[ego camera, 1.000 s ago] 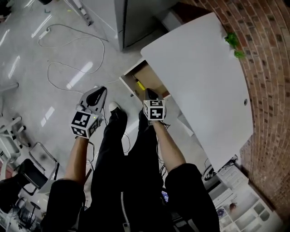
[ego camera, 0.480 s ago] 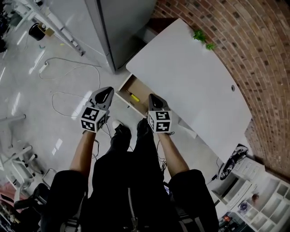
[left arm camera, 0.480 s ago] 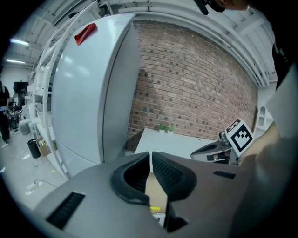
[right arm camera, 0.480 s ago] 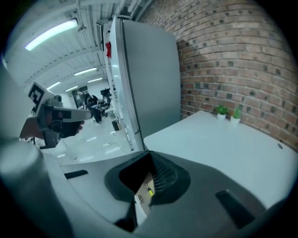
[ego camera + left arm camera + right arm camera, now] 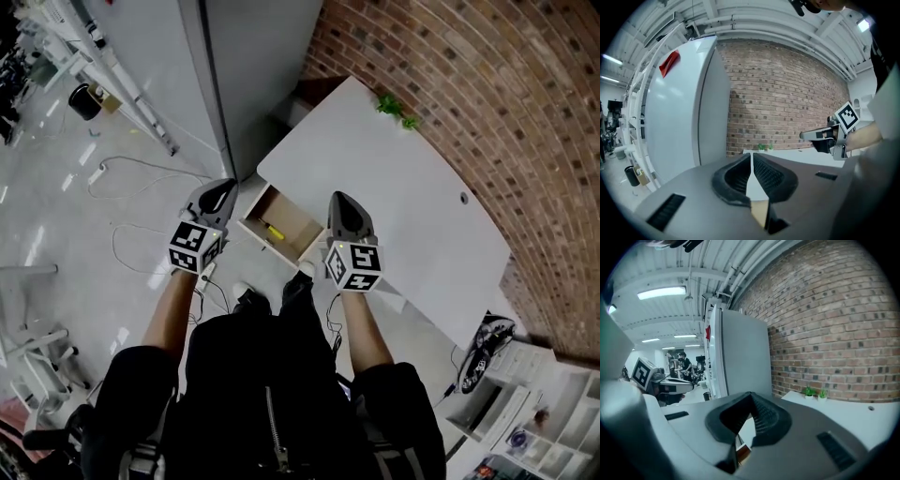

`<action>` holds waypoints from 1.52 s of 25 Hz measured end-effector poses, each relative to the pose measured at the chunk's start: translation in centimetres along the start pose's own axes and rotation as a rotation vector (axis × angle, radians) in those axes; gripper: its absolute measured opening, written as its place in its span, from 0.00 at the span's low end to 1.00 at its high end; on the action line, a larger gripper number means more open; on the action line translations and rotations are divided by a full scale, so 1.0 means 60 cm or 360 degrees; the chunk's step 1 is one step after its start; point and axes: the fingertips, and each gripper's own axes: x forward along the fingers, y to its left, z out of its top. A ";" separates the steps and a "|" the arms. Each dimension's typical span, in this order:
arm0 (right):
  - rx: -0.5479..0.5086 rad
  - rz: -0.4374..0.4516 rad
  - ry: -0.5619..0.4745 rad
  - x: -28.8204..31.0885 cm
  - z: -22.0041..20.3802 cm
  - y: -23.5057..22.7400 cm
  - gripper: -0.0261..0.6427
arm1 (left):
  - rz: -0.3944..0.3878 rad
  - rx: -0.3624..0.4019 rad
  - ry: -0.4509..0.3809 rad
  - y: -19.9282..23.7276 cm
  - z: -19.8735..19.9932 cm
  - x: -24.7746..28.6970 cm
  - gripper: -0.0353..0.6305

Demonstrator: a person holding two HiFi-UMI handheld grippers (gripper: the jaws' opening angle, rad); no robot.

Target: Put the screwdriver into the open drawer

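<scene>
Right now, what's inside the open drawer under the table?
A yellow screwdriver lies on the brown bottom of the drawer, and nothing else shows. The drawer's rear is covered by the white table top, so anything there can't be seen.

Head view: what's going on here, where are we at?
A person stands at a white desk with a tool in each hand. The left tool and the right tool are both shut and empty, held up on either side of the open drawer in the head view. The yellow screwdriver lies inside the drawer, so the placing looks done.
</scene>
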 end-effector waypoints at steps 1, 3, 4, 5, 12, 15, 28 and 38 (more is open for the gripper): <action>0.0005 -0.0003 -0.0033 -0.005 0.014 0.001 0.05 | 0.0006 0.0021 -0.0020 0.003 0.015 -0.003 0.11; 0.0019 -0.0001 -0.0089 -0.014 0.037 0.001 0.05 | 0.0017 0.0053 -0.0075 0.007 0.041 -0.006 0.11; 0.0026 0.0001 -0.0112 -0.016 0.046 -0.001 0.05 | 0.0018 0.0061 -0.0097 0.008 0.052 -0.006 0.11; 0.0033 0.0001 -0.0129 -0.018 0.052 -0.003 0.05 | 0.0016 0.0064 -0.0098 0.007 0.058 -0.005 0.11; 0.0066 -0.0009 -0.0122 -0.018 0.052 -0.006 0.05 | 0.0021 0.0081 -0.0085 0.014 0.065 -0.007 0.11; 0.0063 -0.0015 -0.0107 -0.015 0.048 -0.005 0.05 | 0.0028 0.0071 -0.0079 0.019 0.060 -0.010 0.11; 0.0048 -0.0003 -0.0100 -0.012 0.040 0.005 0.05 | 0.0052 0.0065 -0.0066 0.029 0.048 -0.016 0.11; 0.0064 0.0010 -0.0085 -0.012 0.031 0.006 0.05 | 0.0044 0.0046 -0.0021 0.020 0.033 -0.013 0.11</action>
